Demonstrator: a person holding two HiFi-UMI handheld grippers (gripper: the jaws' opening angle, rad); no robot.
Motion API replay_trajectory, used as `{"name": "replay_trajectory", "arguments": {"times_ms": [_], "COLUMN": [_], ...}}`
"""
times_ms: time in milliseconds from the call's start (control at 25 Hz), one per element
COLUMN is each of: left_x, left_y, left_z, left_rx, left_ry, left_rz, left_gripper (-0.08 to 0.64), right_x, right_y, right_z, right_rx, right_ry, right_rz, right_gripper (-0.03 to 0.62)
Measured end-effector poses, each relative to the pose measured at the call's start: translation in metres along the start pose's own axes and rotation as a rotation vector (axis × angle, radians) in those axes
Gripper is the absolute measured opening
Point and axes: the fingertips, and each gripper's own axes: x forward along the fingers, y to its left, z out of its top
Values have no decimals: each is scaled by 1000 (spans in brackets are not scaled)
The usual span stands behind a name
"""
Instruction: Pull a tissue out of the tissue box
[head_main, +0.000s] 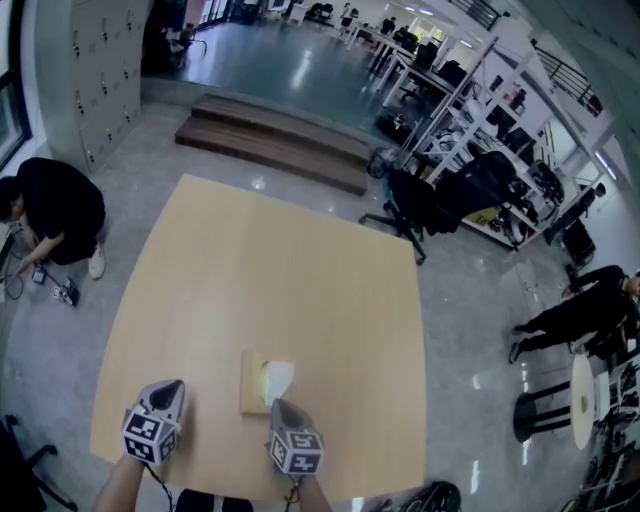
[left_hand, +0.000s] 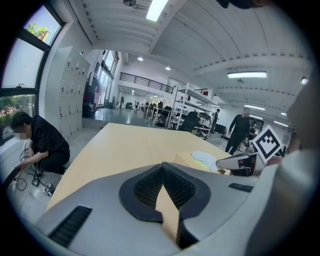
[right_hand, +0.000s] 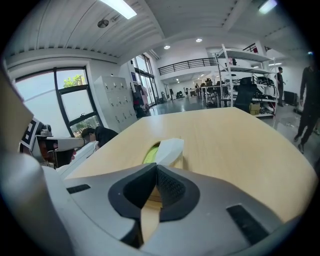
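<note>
Tabletop (head_main: 300, 270): right hand-held gripper (head_main: 275, 403) on tissue (head_main: 279, 377)

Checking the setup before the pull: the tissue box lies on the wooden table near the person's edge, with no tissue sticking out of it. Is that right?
Not quite. The tissue box does lie on the wooden table near the person's edge, but a white tissue sticks up out of its opening. The right gripper view shows this most clearly.

Left tongs (left_hand: 162, 166) closed, right tongs (right_hand: 156, 166) pinched on tissue (right_hand: 169, 149), both angled downward
</note>
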Motion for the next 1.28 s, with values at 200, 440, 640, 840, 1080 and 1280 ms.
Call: {"name": "replay_trajectory", "arguments": {"times_ms": [200,440,640,840,1080,1280], "left_x": [1,0,-5,-13,-16,-22], "left_y": [-8,-10,-10,-13,-20,-24], "left_z": [4,16,34,53,75,89], "left_rx": [3,14,23,36,56,68], "left_ry": [-12,-40,-71,-108,-153,-187], "left_rz": [-1,-2,0,-1,-5,-4], "left_gripper": [8,8,8,8,8,8], "right_x": [-8,-15,-23,-36,-48,-62], "right_y": [-5,-9,-7,-5,-9,-10], "right_z": [5,19,36,52,76,97], "right_rx": [1,-5,-15,-19,-29,-37], "right_ry": [-19,-63,-97,-139,-196,-251], "right_rz": [8,-3,-8,-9,-15,-21], "right_gripper": [11,11,11,11,11,11]}}
